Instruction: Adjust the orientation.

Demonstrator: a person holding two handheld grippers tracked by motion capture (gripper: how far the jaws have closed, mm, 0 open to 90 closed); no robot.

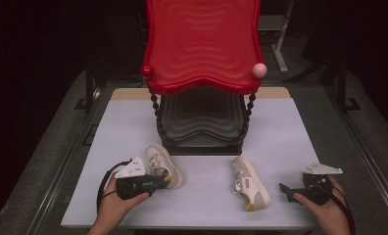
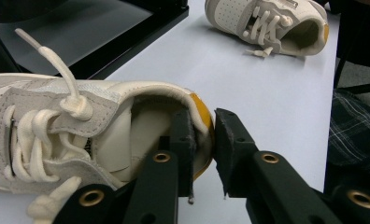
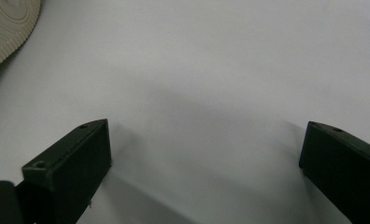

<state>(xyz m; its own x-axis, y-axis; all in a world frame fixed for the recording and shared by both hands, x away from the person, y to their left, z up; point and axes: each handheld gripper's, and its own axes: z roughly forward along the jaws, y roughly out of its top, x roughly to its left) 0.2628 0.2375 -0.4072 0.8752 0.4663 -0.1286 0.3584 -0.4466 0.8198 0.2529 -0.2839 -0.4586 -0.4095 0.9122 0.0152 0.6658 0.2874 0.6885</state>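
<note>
A cream sneaker [image 1: 163,164] lies on the pale table [image 1: 202,208] at front left, heel toward my left gripper [image 1: 166,180]. In the left gripper view one jaw sits inside the sneaker [image 2: 57,121] and the other outside its yellow-tabbed heel, so my left gripper [image 2: 202,140] is pinching the heel wall. A second matching sneaker [image 1: 250,183] lies at front right, also seen farther off [image 2: 272,21]. My right gripper [image 1: 285,191] rests just right of it, low over bare table. Its jaws [image 3: 206,149] stand wide open with nothing between them, and a ribbed sole edge [image 3: 8,23] shows at upper left.
A black stand [image 1: 202,122] with beaded posts carries a wavy red tray [image 1: 202,44] behind the sneakers. A red ball [image 1: 147,71] and a pink ball [image 1: 259,70] sit at the tray's front corners. Plaid fabric [image 2: 356,135] lies past the table edge.
</note>
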